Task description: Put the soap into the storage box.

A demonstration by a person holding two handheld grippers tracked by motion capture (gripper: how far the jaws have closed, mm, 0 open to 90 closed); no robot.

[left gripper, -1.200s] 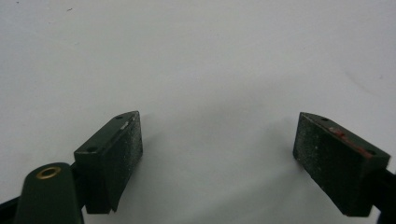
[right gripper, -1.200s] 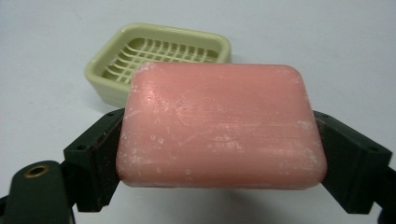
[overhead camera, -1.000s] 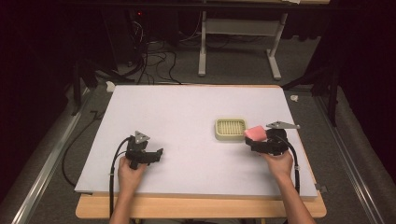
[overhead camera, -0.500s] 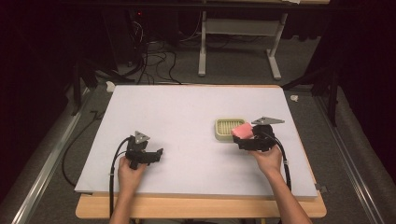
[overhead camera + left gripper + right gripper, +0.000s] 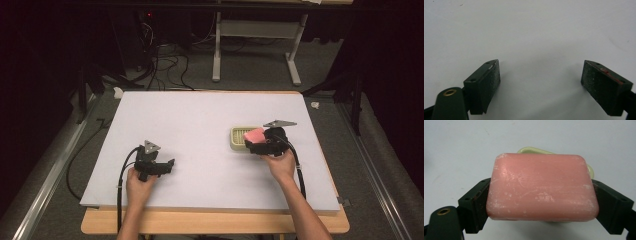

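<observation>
High view: the table (image 5: 200, 125) is carrying a pale dish (image 5: 238, 137) toward its right side. The right gripper (image 5: 253, 141) is hanging at the dish's right edge, gripping a pink soap (image 5: 254, 134) that is sitting over the right part of the dish; whether the soap is touching the dish cannot be told from here. The left gripper (image 5: 167, 166) is resting on the table well to the left of the dish and nearer the person, its jaws standing apart with nothing between them. Left gripper view: the left gripper (image 5: 540, 81) is showing both black jaws spread wide over bare table (image 5: 529, 30), the pads facing each other across an empty gap. Right gripper view: the right gripper (image 5: 541, 205) is clamping the soap (image 5: 541, 187) across its width, one jaw pressing on each short side, so the jaws are standing wide but are closed on the bar. The soap is lying flat between the pads, scuffed white in places. The dish (image 5: 534, 150) is lying behind and beneath the soap, its rim peeking out above the bar and at its right side.
</observation>
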